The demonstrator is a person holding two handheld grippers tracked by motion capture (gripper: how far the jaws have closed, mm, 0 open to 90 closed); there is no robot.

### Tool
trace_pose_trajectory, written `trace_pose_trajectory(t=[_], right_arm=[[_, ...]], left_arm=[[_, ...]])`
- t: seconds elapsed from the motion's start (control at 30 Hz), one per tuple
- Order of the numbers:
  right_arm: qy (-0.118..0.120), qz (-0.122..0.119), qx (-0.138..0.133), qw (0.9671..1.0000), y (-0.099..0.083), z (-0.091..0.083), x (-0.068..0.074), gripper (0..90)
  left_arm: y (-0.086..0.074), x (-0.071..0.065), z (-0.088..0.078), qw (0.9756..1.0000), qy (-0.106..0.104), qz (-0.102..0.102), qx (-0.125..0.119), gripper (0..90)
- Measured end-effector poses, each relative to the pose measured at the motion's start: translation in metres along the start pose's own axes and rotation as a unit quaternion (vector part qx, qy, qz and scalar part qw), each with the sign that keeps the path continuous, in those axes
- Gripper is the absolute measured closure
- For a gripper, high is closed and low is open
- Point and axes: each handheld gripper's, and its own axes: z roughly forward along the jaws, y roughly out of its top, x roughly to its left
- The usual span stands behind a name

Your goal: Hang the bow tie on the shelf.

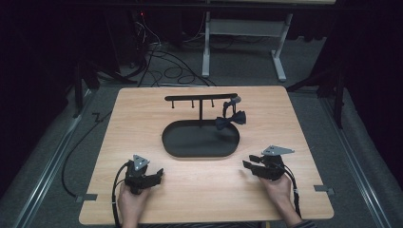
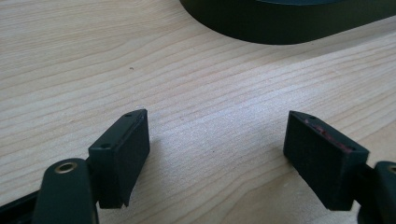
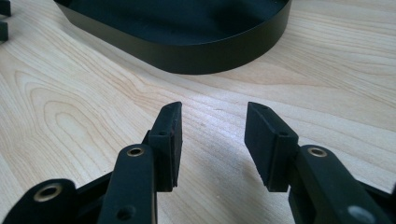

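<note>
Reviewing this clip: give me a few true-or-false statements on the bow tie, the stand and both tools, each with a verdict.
1. The black bow tie hangs from the black T-shaped stand. True.
2. The bow tie hangs at the stand's left end. False: it hangs near the right end.
3. The left tool grips the bow tie. False: its jaws are open over the bare light wooden table.
4. The right tool holds nothing. True.
5. The stand's black oval tray is full of bow ties. False: it looks empty.
</note>
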Motion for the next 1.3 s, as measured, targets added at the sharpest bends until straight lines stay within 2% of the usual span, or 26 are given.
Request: trace_pose_trajectory(t=[0.33, 0.43, 0.53, 0.63, 0.67, 0.73, 1.3], right_arm=[[-0.011, -0.017, 0.028, 0.9994, -0.002, 0.011, 0.003, 55.8], [-0.015, -0.018, 0.026, 0.9994, -0.002, 0.013, 0.005, 55.1], [-0.027, -0.042, 0.027, 0.9984, -0.002, 0.014, 0.009, 52.2], [-0.044, -0.078, 0.033, 0.9954, -0.003, 0.016, 0.018, 47.7], [-0.048, -0.083, 0.033, 0.9949, -0.003, 0.016, 0.019, 47.2], [-0.044, -0.071, 0.036, 0.9959, -0.002, 0.016, 0.016, 44.8], [-0.041, -0.073, 0.038, 0.9957, -0.002, 0.017, 0.017, 41.1]], left_arm=[[0.0, 0.0, 0.0, 1.0, 0.0, 0.0, 0.001, 23.3], [0.0, 0.0, 0.0, 1.0, 0.0, 0.0, 0.001, 23.3], [0.0, 0.0, 0.0, 1.0, 0.0, 0.0, 0.001, 23.3], [0.0, 0.0, 0.0, 1.0, 0.0, 0.0, 0.001, 23.2], [0.0, 0.0, 0.0, 1.0, 0.0, 0.0, 0.001, 23.1], [0.0, 0.0, 0.0, 1.0, -0.001, 0.0, 0.001, 23.0], [0.0, 0.0, 0.0, 1.0, 0.0, 0.002, 0.0, 22.5]])
